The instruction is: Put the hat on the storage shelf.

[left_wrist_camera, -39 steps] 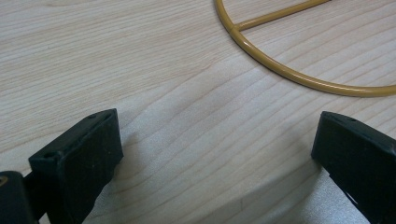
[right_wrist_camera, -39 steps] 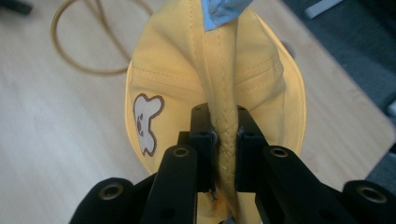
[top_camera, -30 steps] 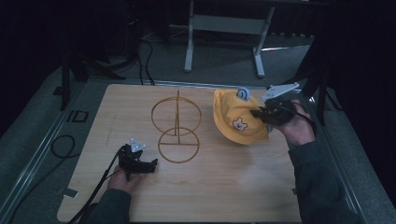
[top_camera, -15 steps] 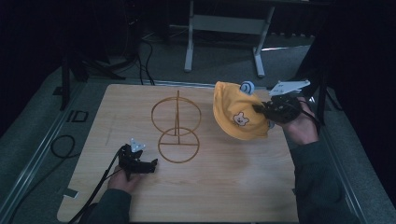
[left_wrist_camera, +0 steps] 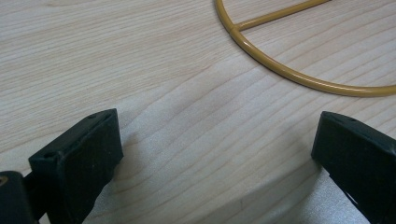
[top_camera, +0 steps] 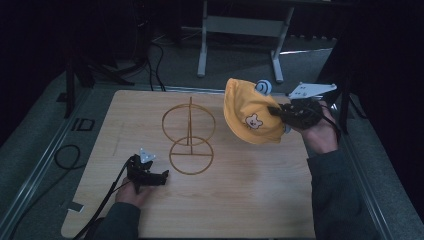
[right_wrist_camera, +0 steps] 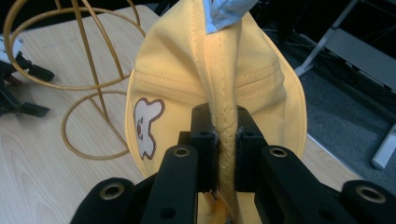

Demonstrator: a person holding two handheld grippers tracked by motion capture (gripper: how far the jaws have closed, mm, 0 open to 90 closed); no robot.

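A yellow hat with a bear patch hangs in the air over the table's right side, pinched at its brim by my right gripper. Seen from the right gripper view, the jaws are shut on a fold of the hat, my right gripper clamping the stitched brim. A gold wire stand with an upright ring and a round base stands at the table's middle, left of the hat. My left gripper rests on the table by the stand's base, open, with bare wood between its fingers.
The wooden table has free room at the front and right. A cable trails from the left gripper off the front left corner. A metal frame stands on the floor beyond the far edge.
My right gripper has lifted the hat off the table and carried it a little left and up. The left gripper has kept still.
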